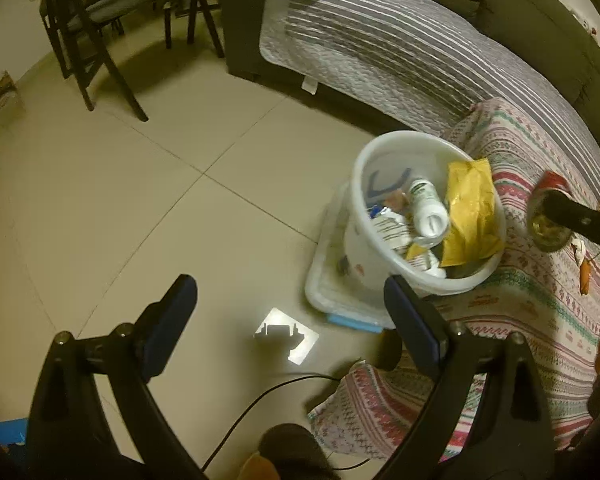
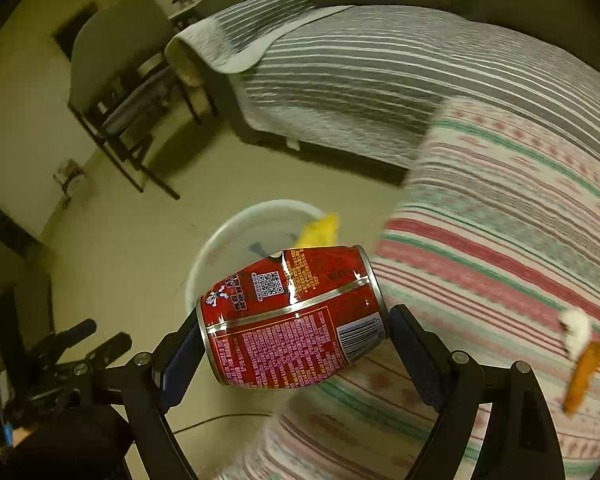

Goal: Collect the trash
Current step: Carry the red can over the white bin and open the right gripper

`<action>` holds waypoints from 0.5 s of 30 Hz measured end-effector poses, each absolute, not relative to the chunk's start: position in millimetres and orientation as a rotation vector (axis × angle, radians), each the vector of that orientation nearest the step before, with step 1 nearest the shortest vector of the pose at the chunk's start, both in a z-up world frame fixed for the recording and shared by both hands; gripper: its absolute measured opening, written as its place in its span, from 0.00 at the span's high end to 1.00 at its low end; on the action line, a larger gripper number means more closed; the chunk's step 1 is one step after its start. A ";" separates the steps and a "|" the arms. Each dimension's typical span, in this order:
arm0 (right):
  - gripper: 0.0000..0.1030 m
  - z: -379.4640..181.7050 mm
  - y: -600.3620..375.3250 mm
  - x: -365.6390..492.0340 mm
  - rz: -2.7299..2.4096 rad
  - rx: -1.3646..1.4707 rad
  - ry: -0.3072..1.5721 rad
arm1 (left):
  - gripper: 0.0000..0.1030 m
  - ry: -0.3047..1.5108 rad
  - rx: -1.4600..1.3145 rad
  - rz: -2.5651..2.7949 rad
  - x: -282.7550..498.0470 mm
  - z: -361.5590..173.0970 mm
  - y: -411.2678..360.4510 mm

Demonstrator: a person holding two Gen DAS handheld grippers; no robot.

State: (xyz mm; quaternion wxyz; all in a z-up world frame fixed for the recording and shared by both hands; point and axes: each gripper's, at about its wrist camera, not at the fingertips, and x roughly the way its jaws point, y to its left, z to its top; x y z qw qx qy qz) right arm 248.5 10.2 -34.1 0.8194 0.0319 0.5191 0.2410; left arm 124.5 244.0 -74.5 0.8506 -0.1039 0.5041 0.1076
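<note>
My right gripper (image 2: 294,320) is shut on a red drink can (image 2: 292,316), held sideways in the air above the edge of the patterned cloth (image 2: 500,240). The can (image 1: 550,210) and the right gripper's fingers (image 1: 580,216) also show at the right of the left wrist view. A white trash bucket (image 1: 380,168) stands on the floor beside the cloth, holding a yellow wrapper (image 1: 470,216), a white bottle (image 1: 426,208) and paper scraps. It lies just beyond the can in the right wrist view (image 2: 236,232). My left gripper (image 1: 292,300) is open and empty over the floor, left of the bucket.
A small orange and white scrap (image 2: 580,360) lies on the patterned cloth. A sofa with a striped grey cover (image 1: 400,48) stands behind. Dark chairs (image 1: 92,28) stand at the far left. A clear lid (image 1: 328,280) lies under the bucket. A black cable (image 1: 260,400) runs across the tiled floor.
</note>
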 end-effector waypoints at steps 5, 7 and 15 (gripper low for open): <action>0.13 -51.8 45.9 252.7 0.522 0.012 1.117 | 0.09 1.069 -0.234 0.243 119.0 -79.1 257.3; 0.13 -59.1 55.8 253.7 0.511 -0.016 1.117 | 0.09 1.073 -0.247 0.247 118.1 -80.4 260.9; 0.12 -75.1 68.7 255.5 0.510 -0.034 1.123 | 0.09 1.070 -0.280 0.255 115.9 -80.1 269.0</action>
